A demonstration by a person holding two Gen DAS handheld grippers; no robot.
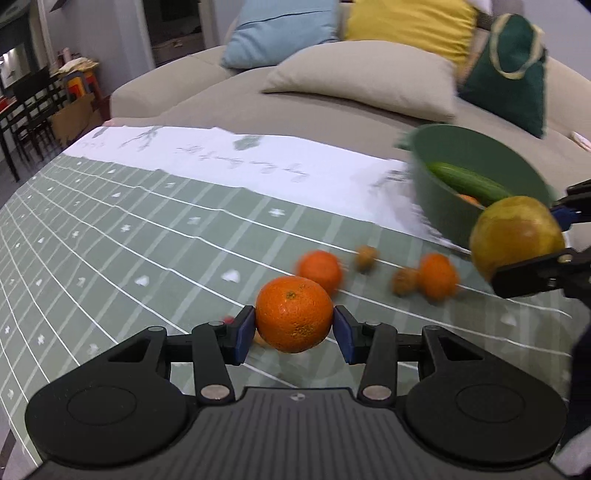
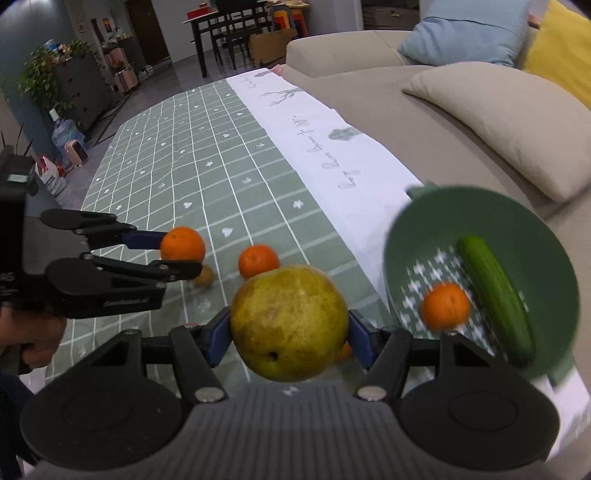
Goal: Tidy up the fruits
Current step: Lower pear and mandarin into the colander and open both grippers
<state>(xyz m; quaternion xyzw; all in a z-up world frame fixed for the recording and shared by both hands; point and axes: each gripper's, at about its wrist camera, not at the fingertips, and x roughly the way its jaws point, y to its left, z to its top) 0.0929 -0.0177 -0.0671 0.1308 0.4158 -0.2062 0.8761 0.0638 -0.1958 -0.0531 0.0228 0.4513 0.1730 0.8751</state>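
My left gripper (image 1: pixel 294 325) is shut on an orange tangerine (image 1: pixel 294 314) and holds it above the green checked tablecloth (image 1: pixel 110 229). It also shows in the right wrist view (image 2: pixel 183 254), at left. My right gripper (image 2: pixel 290 338) is shut on a yellow-green pear (image 2: pixel 290 323), held above the table beside the green bowl (image 2: pixel 424 225). The pear also shows in the left wrist view (image 1: pixel 517 234). The bowl (image 1: pixel 443 192) holds a cucumber (image 2: pixel 495 299) and a tangerine (image 2: pixel 445 305). Two more tangerines (image 1: pixel 320 271) (image 1: pixel 437 276) lie on the cloth.
Two small brown nuts (image 1: pixel 366 258) (image 1: pixel 404 281) lie among the tangerines. A beige sofa (image 2: pixel 369 59) with cushions (image 2: pixel 509 122) runs along the table's far side. A green bag (image 1: pixel 509 74) rests on it. A dark dining table with chairs (image 2: pixel 229 33) stands farther off.
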